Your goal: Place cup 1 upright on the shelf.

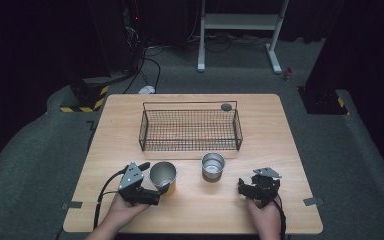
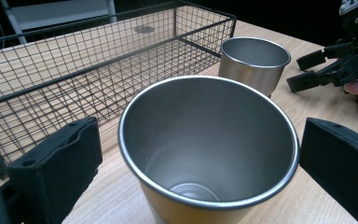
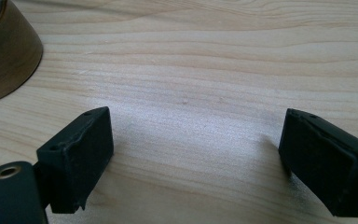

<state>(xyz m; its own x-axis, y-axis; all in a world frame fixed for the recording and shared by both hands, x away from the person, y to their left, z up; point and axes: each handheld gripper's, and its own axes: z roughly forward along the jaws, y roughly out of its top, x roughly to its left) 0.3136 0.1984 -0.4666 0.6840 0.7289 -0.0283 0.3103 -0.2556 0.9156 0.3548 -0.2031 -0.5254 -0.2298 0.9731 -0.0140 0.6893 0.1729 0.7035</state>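
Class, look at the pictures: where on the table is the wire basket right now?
In the high view, the wire basket sits on the table's far centre, just beyond the two metal cups.

On the tabletop (image 1: 280,130) stand 2 metal cups: 1 cup with a yellowish outside (image 1: 163,176) at the left and 1 silver cup (image 1: 213,166) to its right. There is 1 black wire basket (image 1: 190,127), and 1 small dark disc (image 1: 226,107) by its far right corner. 2 grippers show: the left gripper (image 1: 155,192) and the right gripper (image 1: 245,187), each in 1 hand.
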